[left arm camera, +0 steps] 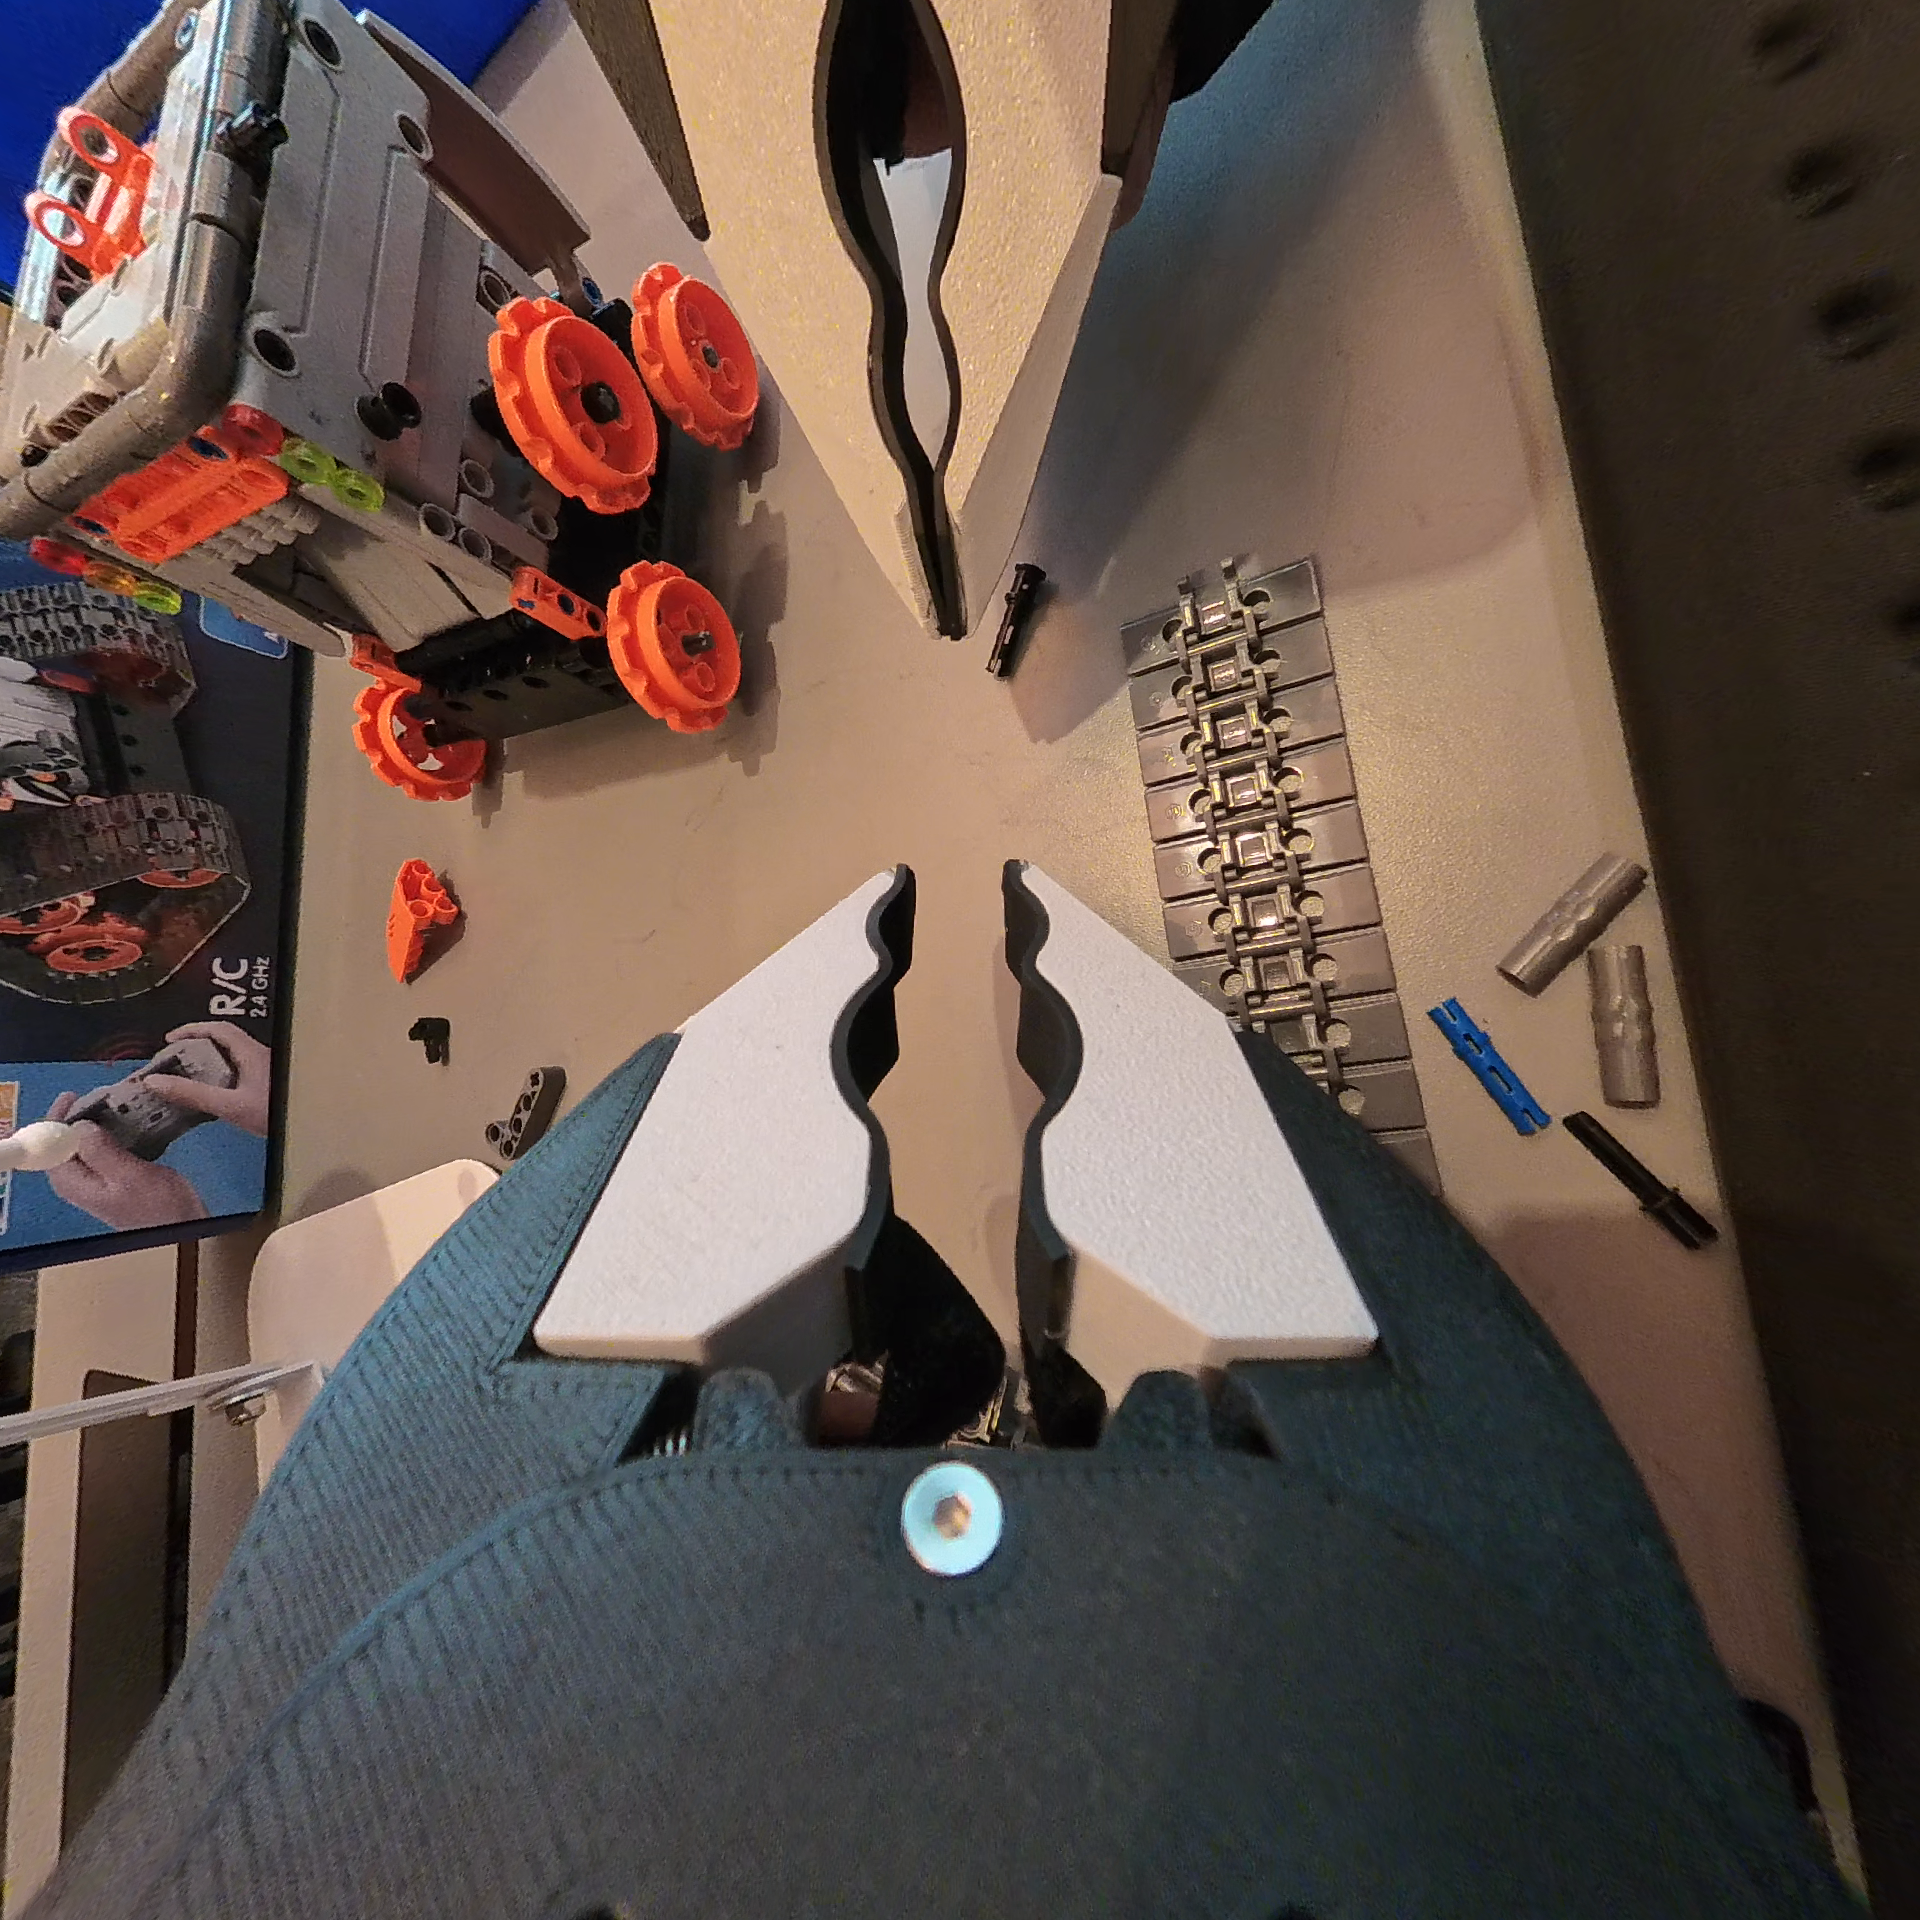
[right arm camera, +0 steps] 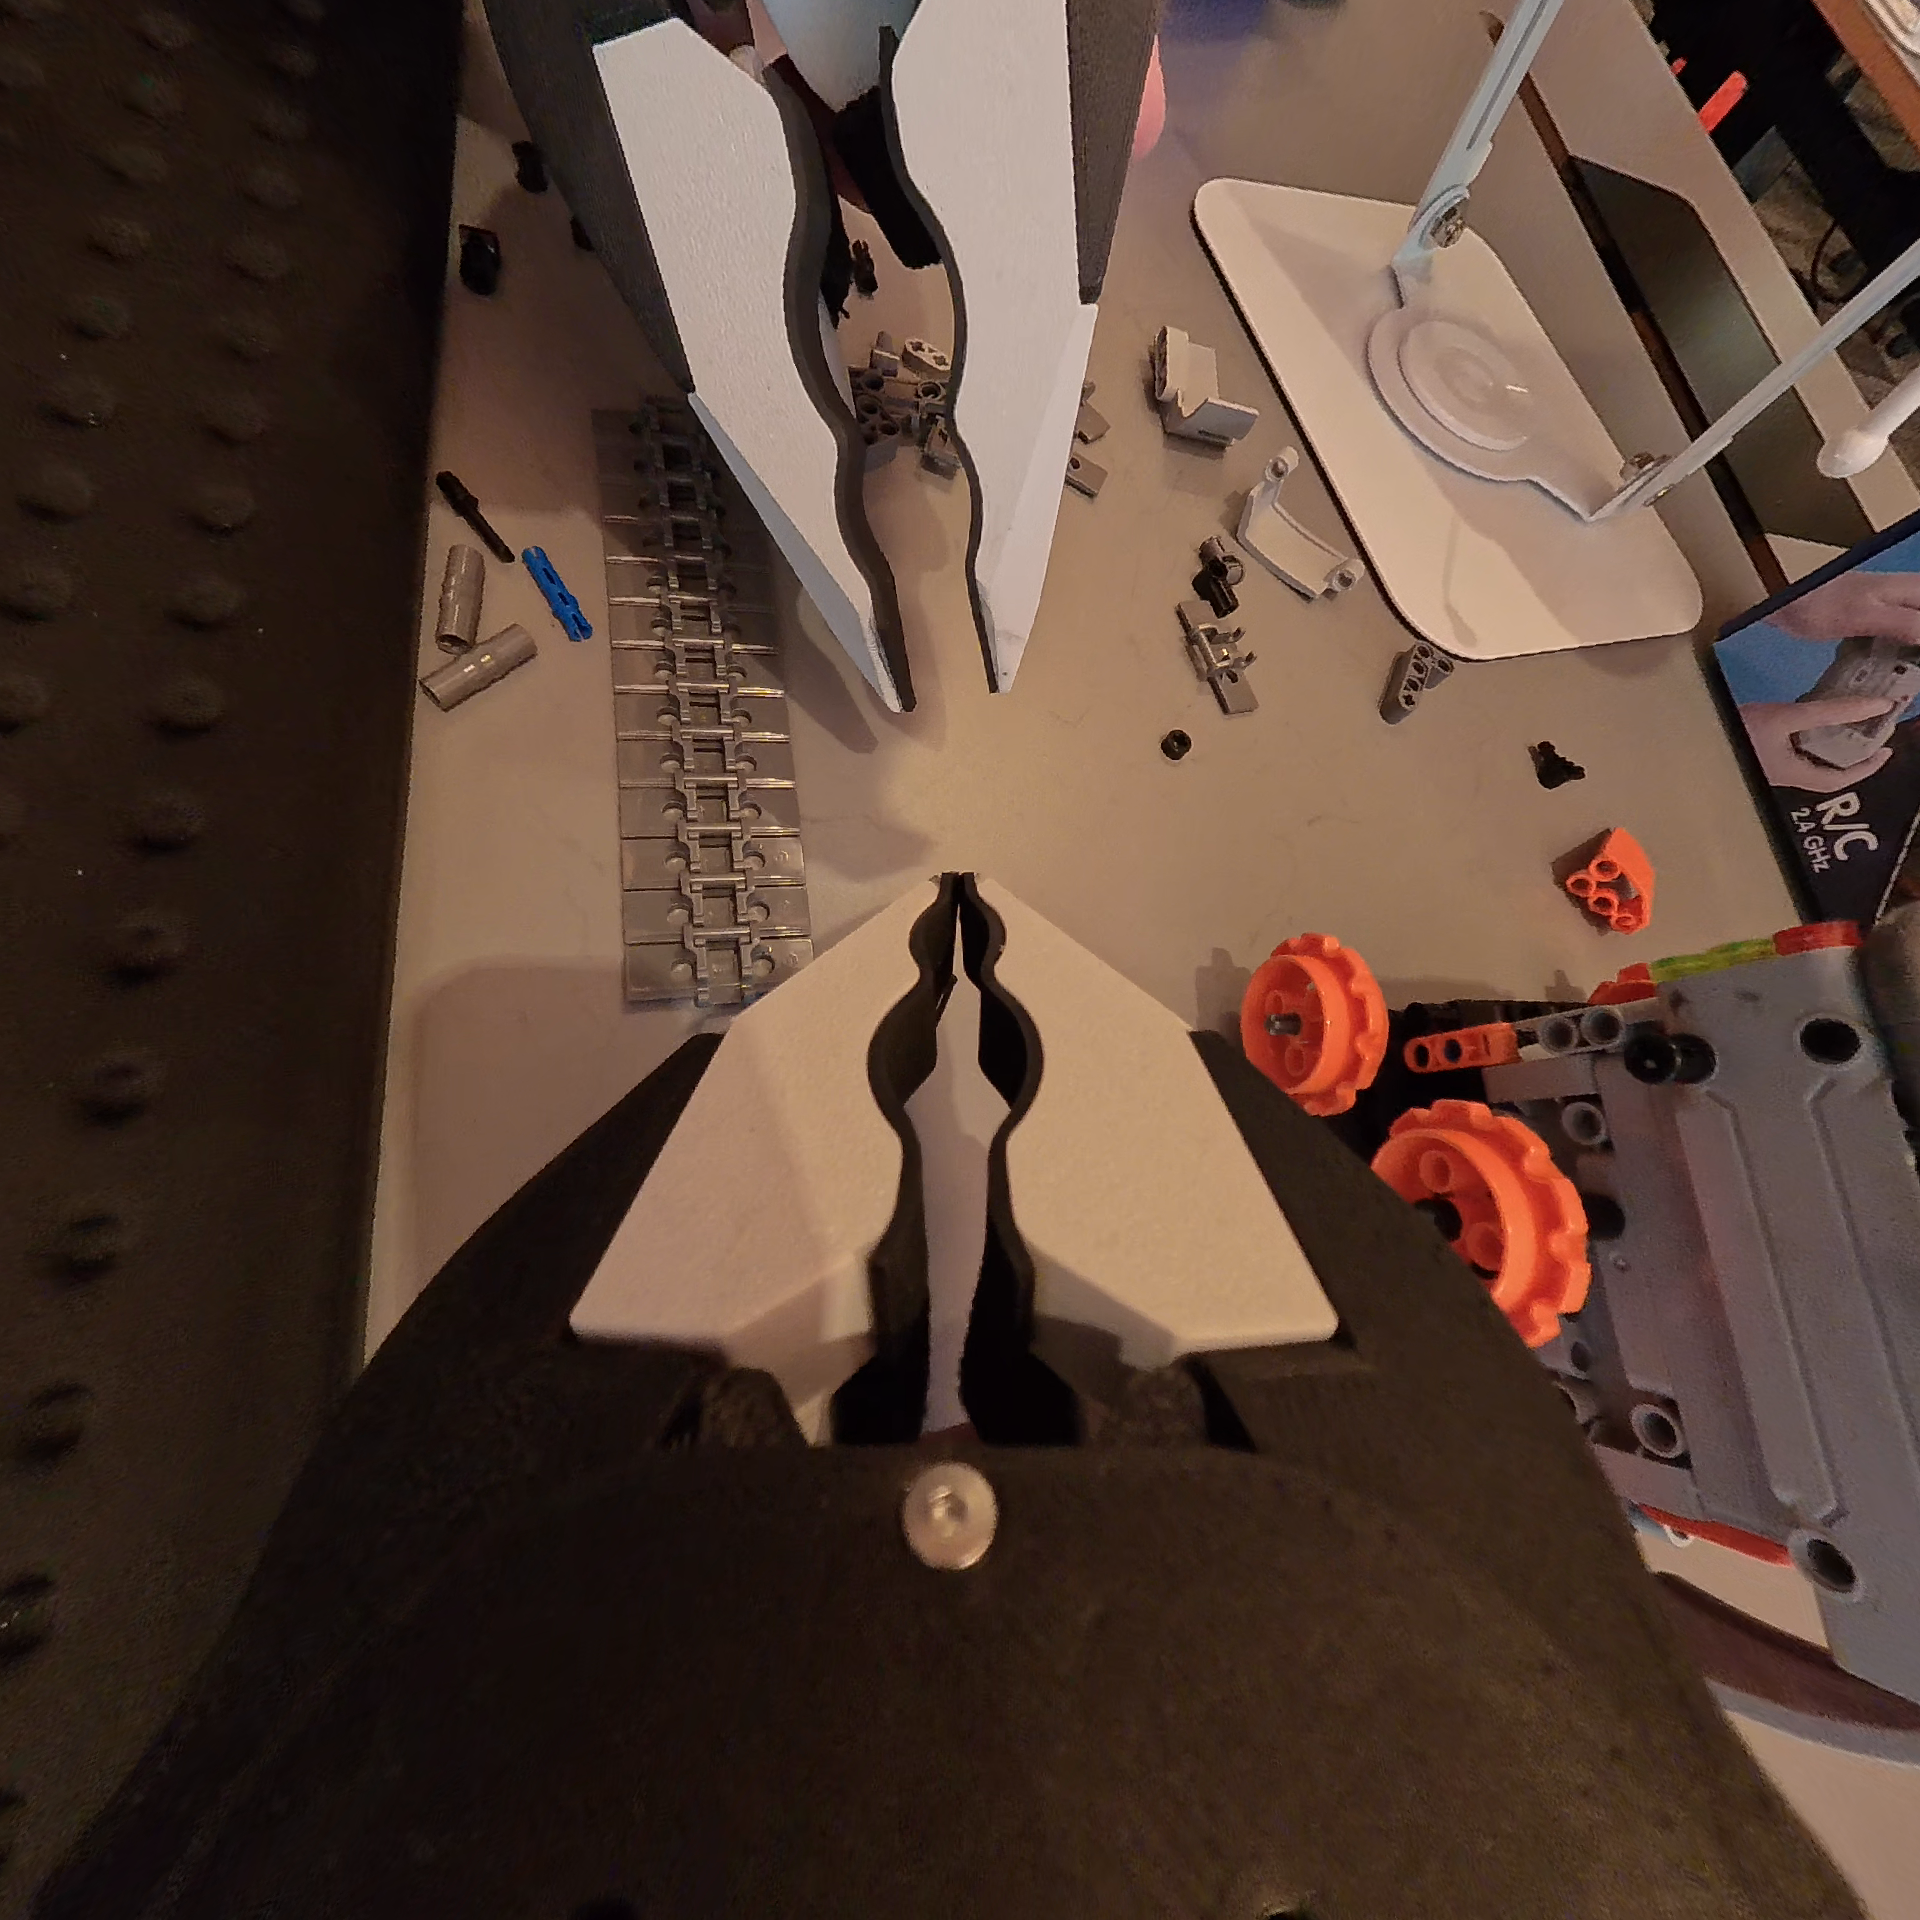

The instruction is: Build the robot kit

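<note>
Right gripper (right arm camera: 958, 883) closed beside grey track (right arm camera: 707, 727)

Both wrist cameras look steeply down at the table (left arm camera: 914, 769) from close above, facing each other; both see the grey track (left arm camera: 1262, 831) and wheeled model (right arm camera: 1704, 1195).

A grey track (left arm camera: 1262, 831) lies just right of the left gripper (left arm camera: 958, 878), with two tubes (left arm camera: 1600, 977) and a blue pin (left arm camera: 1488, 1065) farther right. An orange brick (left arm camera: 421, 920) lies left, a box (left arm camera: 135, 883) far left, and an orange-wheeled vehicle (left arm camera: 416, 416) ahead-left.
</note>
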`<state>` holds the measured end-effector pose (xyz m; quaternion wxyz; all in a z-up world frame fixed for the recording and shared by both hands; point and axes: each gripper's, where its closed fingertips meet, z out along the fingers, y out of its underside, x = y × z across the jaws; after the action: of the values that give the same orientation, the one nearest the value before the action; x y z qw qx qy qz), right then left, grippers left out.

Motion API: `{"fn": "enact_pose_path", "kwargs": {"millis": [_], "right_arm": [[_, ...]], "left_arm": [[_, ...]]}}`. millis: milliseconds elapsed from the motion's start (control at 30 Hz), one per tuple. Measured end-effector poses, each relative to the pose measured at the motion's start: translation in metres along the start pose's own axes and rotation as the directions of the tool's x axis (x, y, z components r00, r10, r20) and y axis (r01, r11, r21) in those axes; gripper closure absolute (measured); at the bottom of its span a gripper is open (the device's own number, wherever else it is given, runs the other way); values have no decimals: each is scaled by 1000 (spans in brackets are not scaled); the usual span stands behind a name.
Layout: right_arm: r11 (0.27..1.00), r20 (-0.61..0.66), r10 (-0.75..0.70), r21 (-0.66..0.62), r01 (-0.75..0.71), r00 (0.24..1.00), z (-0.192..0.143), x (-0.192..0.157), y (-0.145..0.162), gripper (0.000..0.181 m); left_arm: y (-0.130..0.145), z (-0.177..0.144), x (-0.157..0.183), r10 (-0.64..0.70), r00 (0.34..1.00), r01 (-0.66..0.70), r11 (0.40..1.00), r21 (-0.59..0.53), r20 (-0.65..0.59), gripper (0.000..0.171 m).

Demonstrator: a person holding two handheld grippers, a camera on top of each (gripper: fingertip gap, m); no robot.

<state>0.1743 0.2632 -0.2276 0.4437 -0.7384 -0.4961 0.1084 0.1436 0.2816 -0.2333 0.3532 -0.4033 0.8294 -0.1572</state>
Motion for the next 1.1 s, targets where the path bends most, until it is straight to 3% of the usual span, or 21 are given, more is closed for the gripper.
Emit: {"fn": "enact_pose_path", "kwargs": {"millis": [567, 1100], "right_arm": [[1000, 2, -10, -3, 10, 1000, -1, -1, 1, 181], [1000, -7, -8, -3, 8, 1000, -1, 1, 1, 181]], "left_arm": [[3, -1, -3, -4, 1000, 4, 1000, -10, 7, 155], [19, -29, -33, -36, 992, 42, 998, -42, 125, 154]]}}
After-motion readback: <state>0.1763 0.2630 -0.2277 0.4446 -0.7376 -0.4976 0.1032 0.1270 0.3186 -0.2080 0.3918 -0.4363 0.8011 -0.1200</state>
